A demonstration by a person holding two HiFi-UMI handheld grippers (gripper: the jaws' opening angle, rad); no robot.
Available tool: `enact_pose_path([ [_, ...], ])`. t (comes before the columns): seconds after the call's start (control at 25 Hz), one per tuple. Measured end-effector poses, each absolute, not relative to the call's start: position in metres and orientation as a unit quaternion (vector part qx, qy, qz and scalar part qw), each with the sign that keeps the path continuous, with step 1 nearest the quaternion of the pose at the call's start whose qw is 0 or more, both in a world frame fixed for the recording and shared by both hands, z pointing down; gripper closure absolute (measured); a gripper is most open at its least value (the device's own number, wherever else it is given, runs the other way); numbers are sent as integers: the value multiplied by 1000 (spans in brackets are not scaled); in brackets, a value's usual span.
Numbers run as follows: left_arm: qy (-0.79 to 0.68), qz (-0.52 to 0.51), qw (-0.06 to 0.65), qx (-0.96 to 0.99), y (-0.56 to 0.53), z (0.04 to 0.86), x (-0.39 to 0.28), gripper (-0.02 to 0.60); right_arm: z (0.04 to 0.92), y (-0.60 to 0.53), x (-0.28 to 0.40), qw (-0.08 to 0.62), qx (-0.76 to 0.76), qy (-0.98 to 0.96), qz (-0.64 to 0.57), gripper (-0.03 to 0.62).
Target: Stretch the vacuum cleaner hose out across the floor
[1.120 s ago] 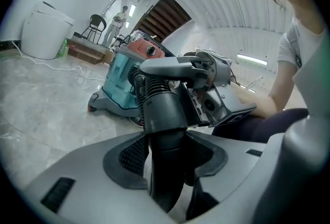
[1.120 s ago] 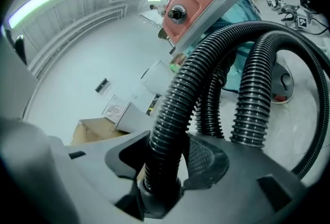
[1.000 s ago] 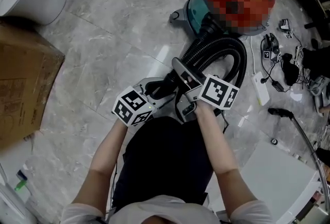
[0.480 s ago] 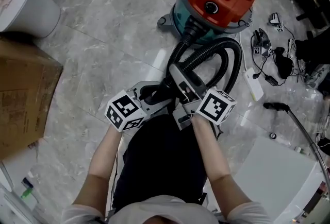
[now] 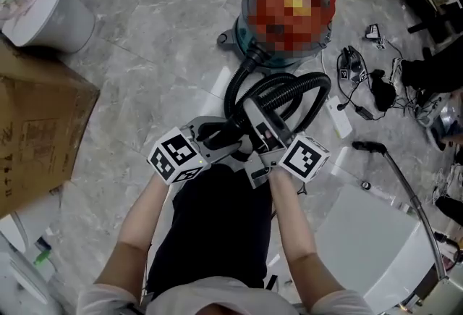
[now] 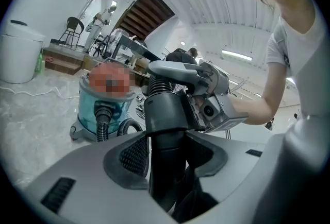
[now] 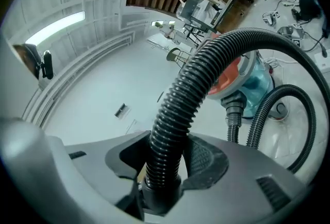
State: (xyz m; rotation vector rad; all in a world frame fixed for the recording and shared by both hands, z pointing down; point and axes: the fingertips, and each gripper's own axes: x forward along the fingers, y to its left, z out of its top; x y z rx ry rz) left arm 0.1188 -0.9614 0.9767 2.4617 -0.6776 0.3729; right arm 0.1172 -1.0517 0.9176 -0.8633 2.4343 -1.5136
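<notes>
Looking from the left, a cardboard box [image 5: 36, 125] stands on the marble floor [image 5: 145, 67] beside the person. The left claw [image 6: 166, 153] is clamped on the hose's smooth black cuff [image 6: 162, 115] — both pads pressed against it. The ribbed hose [image 5: 312, 89] runs from the vacuum [image 5: 249, 38] in a tight loop to the hands, held up off the floor. The right claw [image 7: 165, 166] grips the ribbed part — close by the left one. Cables [image 5: 362, 82] lie further right.

White sleeves [image 5: 108, 297]; black trousers [image 5: 217, 234]
</notes>
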Motion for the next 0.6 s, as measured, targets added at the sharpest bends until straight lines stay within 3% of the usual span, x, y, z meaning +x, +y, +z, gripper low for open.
enact_pose_path([
  [0.6, -219, 147, 292, 919, -939, 826, 135, 379, 770, -1031, 139, 87, -304, 787, -529, 398],
])
